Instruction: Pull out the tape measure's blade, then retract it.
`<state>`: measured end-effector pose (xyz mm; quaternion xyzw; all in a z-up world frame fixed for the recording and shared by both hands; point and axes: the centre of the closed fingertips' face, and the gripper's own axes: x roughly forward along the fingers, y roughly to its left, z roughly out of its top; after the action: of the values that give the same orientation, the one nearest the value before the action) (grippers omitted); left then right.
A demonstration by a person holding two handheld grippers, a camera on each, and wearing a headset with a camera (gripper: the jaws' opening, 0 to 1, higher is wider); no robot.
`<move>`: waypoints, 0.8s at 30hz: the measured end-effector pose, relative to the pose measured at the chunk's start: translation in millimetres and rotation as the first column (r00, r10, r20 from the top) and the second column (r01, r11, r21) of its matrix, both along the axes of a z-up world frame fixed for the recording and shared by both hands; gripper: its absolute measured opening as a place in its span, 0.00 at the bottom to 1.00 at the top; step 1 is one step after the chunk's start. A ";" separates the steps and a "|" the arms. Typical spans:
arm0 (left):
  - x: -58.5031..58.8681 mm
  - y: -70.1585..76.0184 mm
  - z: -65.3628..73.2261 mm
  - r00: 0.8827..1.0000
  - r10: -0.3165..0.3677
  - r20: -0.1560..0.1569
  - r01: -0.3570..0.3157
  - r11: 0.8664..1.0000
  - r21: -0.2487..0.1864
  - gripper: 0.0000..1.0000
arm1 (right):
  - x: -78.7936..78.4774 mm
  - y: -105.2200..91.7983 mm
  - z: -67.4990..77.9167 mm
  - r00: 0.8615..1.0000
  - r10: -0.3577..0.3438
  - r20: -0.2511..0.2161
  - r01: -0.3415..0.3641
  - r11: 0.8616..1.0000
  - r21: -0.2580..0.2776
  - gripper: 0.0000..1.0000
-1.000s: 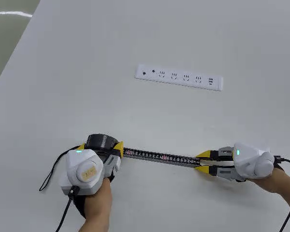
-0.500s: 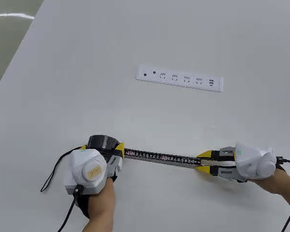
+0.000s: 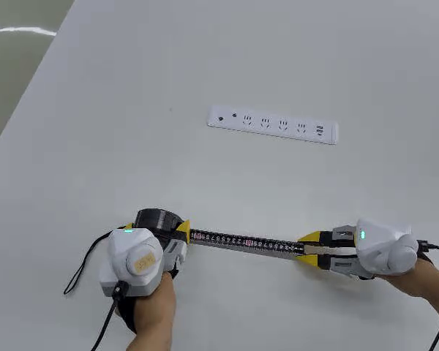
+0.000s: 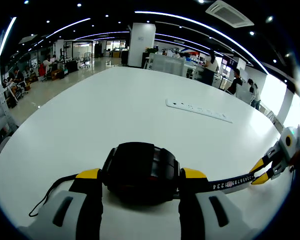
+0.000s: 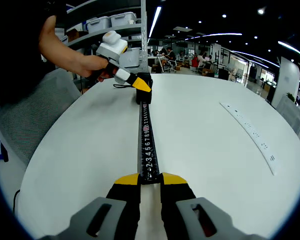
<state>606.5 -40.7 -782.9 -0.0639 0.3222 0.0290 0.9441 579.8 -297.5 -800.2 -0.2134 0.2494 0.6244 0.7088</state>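
Observation:
The black tape measure case (image 4: 140,171) sits on the white table, held between the yellow-tipped jaws of my left gripper (image 3: 177,235), which is shut on it. Its black blade (image 3: 245,243) with white numerals runs rightward across the table to my right gripper (image 3: 308,248), which is shut on the blade's end (image 5: 150,178). In the right gripper view the blade (image 5: 146,140) stretches straight ahead to the case (image 5: 144,95) and the left gripper (image 5: 140,85). A black wrist strap (image 3: 80,263) trails from the case toward the left.
A white power strip (image 3: 273,123) lies farther back on the table (image 3: 205,66). The table's left edge (image 3: 29,73) drops to the floor. A person's hands hold both grippers. Cables (image 3: 435,252) trail from them.
The whole picture has shifted a little, so the camera has moved. Both grippers keep their hold, and the length of blade showing between them looks about the same.

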 end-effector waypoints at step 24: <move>0.7 -1.0 -0.7 1.000 -0.028 -0.003 0.028 1.000 0.014 0.58 | -0.1 15.0 -1.7 1.000 0.013 -0.010 -0.013 1.000 0.007 0.14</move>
<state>607.3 -41.7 -783.6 -0.0527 0.3241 0.0181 0.9444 579.6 -282.5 -801.9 -0.2095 0.2496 0.6310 0.7040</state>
